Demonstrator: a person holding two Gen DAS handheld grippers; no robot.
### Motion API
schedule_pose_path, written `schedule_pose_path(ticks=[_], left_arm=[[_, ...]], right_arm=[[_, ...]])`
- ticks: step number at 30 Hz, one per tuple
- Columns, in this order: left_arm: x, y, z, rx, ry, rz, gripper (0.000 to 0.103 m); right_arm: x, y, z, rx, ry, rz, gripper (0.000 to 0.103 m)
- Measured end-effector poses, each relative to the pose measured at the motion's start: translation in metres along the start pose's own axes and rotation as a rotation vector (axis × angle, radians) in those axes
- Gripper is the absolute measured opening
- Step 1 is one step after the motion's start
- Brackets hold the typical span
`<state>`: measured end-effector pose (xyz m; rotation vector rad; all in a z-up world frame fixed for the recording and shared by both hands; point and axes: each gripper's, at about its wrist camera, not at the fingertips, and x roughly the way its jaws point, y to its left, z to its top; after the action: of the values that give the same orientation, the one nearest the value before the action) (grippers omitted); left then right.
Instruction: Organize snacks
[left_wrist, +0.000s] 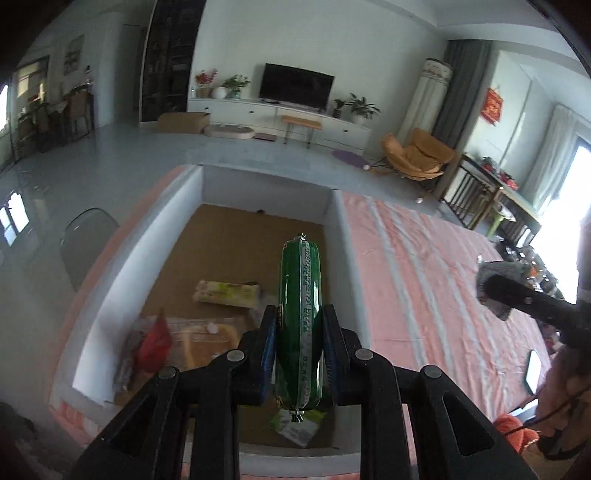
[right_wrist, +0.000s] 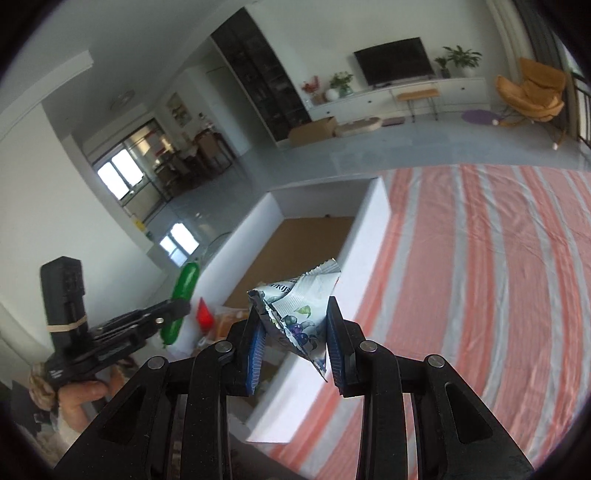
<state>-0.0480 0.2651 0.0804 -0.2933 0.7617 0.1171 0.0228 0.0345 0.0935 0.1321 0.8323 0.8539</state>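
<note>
My left gripper (left_wrist: 300, 325) is shut on a green sausage-shaped snack (left_wrist: 300, 295) and holds it above the open white box (left_wrist: 159, 218). The box has a brown cardboard floor with several snack packs in it: a pale yellow-green pack (left_wrist: 227, 293), a red one (left_wrist: 155, 341), a clear orange one (left_wrist: 207, 338). My right gripper (right_wrist: 293, 325) is shut on a crumpled white packet with a blueberry print (right_wrist: 295, 306), above the box's right wall (right_wrist: 364, 240). The left gripper (right_wrist: 162, 317) with the green snack (right_wrist: 184, 291) shows in the right wrist view.
The box stands on a table with a pink and white striped cloth (right_wrist: 480, 277). A phone (left_wrist: 532, 371) and orange yarn (left_wrist: 515, 435) lie near the table's right end. A grey chair (left_wrist: 86, 243) stands left of the box. The right gripper (left_wrist: 517, 291) shows at the right.
</note>
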Motion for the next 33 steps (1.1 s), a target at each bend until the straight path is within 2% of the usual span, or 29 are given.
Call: schedule_pose_path(ticks=[3,5,6,7,8,9,10,15,19,26,33], left_arm=[[0.023,0.017,-0.01,-0.004,0.054,0.051,0.023],[0.034,0.02,-0.017,0.013,0.065,0.105,0.027],[0.037,0.019,-0.02,0.023,0.063,0.129,0.038],[0.038,0.02,-0.023,0.032,0.057,0.149,0.06],[0.037,0.021,-0.024,0.037,0.045,0.163,0.073],[0.035,0.022,-0.026,0.041,0.024,0.178,0.09],[0.032,0.02,-0.026,0.05,-0.007,0.2,0.096],[0.024,0.011,-0.022,0.098,-0.074,0.275,0.103],[0.011,-0.002,-0.018,0.125,-0.119,0.36,0.103],[-0.005,-0.001,-0.018,0.061,-0.17,0.429,0.103],[-0.007,-0.007,-0.019,0.067,-0.128,0.453,0.103]], right_arm=[[0.038,0.029,0.001,-0.057,0.061,0.004,0.033],[0.064,0.041,-0.002,-0.053,0.151,0.027,0.041],[0.074,0.044,-0.004,-0.041,0.2,0.06,0.056],[0.081,0.046,-0.007,-0.036,0.233,0.084,0.061],[0.084,0.048,-0.011,-0.043,0.25,0.084,0.061],[0.087,0.049,-0.014,-0.057,0.261,0.065,0.061],[0.088,0.049,-0.016,-0.066,0.268,0.04,0.061],[0.079,0.036,-0.009,-0.085,0.24,-0.05,0.061],[0.072,0.031,-0.011,-0.118,0.211,-0.1,0.066],[0.064,0.041,-0.024,-0.19,0.211,-0.166,0.068],[0.058,0.044,-0.028,-0.189,0.196,-0.206,0.073]])
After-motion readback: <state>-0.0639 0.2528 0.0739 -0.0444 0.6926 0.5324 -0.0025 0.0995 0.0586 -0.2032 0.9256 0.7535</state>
